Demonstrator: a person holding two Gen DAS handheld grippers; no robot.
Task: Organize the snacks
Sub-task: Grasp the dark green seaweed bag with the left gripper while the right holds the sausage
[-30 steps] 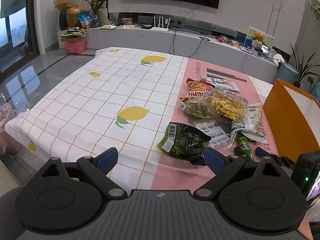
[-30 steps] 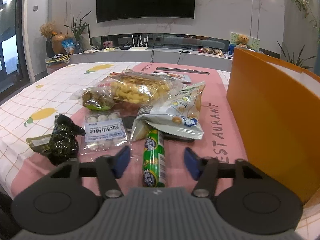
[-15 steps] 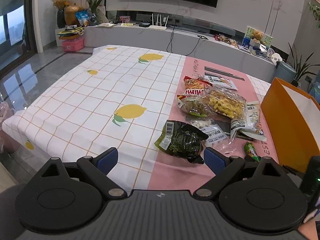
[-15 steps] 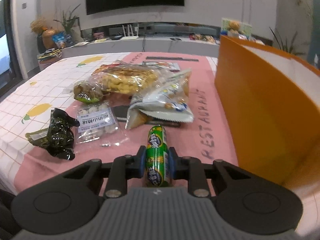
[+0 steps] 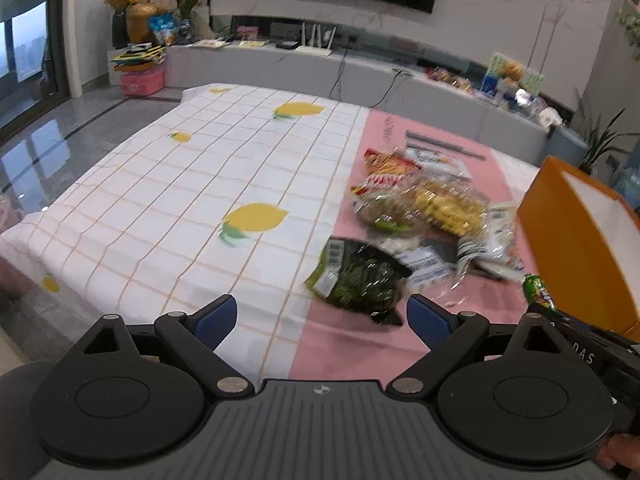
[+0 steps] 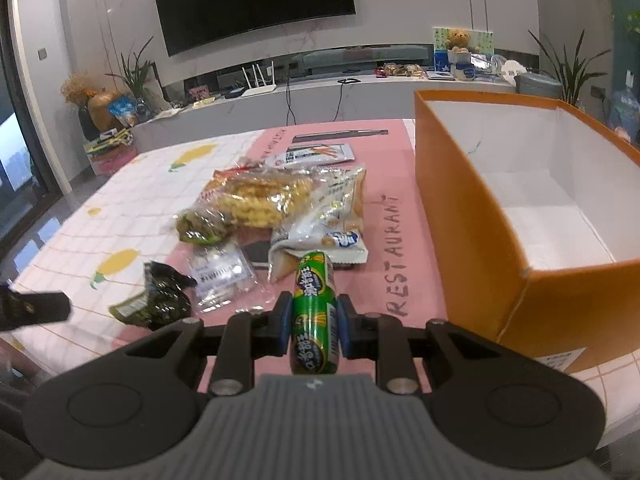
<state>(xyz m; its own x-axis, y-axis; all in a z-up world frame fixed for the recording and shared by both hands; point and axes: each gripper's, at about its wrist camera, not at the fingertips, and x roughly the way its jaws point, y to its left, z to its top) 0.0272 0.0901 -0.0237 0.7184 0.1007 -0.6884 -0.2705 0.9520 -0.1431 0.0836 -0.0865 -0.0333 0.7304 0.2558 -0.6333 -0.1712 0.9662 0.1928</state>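
The surface (image 5: 160, 208), spread with a white lemon-print cloth on one side and a pink mat on the other, fills the ground ahead of both tongs. Ahead and to the right of the right tongs (image 6: 313, 320) stands an orange box (image 6: 472, 240), open at the top with a white, bare inside; in the left wrist view the same box (image 5: 568, 248) sits far to the right of the left tongs (image 5: 320, 316). Ahead and left of the right tongs lies a loose heap of snack bags: a clear bag of yellow puffs (image 6: 260, 200) on top, a white bag (image 6: 328, 220) against its right side, a small clear pack of white pieces (image 6: 220, 276) nearer, and a dark green pack (image 6: 156, 300) nearest on the left. That dark green pack (image 5: 360, 276) lies just ahead of the left tongs, between the lines of its two blue pads but beyond them and untouched. The left tongs stand wide apart, holding nothing. The right tongs are clamped on a green sausage stick (image 6: 314, 312), which lies lengthwise along their line, its far end sticking out past the pads and clear of the mat. In the left wrist view the tip of the stick (image 5: 538, 290) shows at the right, beside the box wall.
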